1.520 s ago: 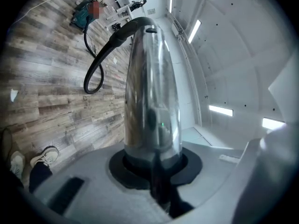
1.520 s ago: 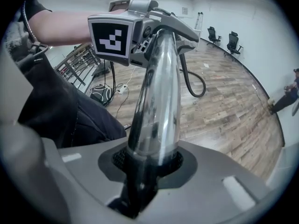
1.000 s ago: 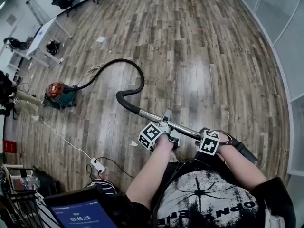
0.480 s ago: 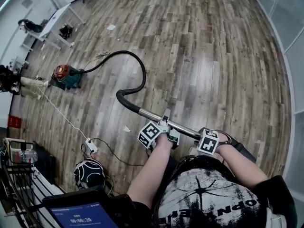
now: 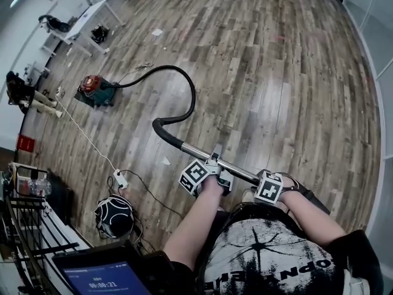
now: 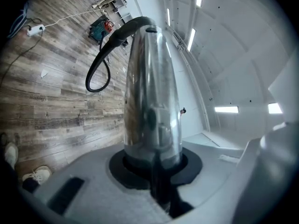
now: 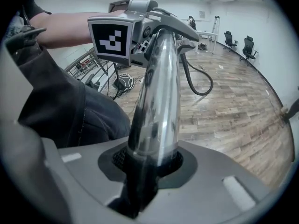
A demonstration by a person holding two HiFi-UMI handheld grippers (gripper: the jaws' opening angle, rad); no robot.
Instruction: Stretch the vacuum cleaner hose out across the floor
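Note:
A red and teal vacuum cleaner [image 5: 97, 91] stands on the wood floor at the left. Its black hose [image 5: 187, 85] arcs right, then curls back to a bent black cuff [image 5: 161, 128]. From there a chrome wand [image 5: 195, 150] runs to the person's hands. My left gripper [image 5: 216, 166] is shut on the wand's middle. My right gripper [image 5: 271, 181] is shut on it further back, near the black handle [image 5: 313, 198]. In the left gripper view the wand [image 6: 150, 87] rises between the jaws toward the hose [image 6: 99, 71] and cleaner [image 6: 100, 26]. In the right gripper view the wand [image 7: 158, 97] runs up to the left gripper's marker cube [image 7: 112, 38].
A white power strip [image 5: 120, 179] with its cord lies left of the person, beside a black and white bag [image 5: 113, 216]. A wire rack [image 5: 24, 226] and a tablet screen [image 5: 104, 278] stand at the lower left. Tables [image 5: 92, 17] line the far left wall. A paper scrap [image 5: 166, 161] lies near the wand.
The head view has shifted: cleaner and hose now sit higher and further right, and the bag has come into view. The hose keeps much the same curve. Both grippers keep their hold.

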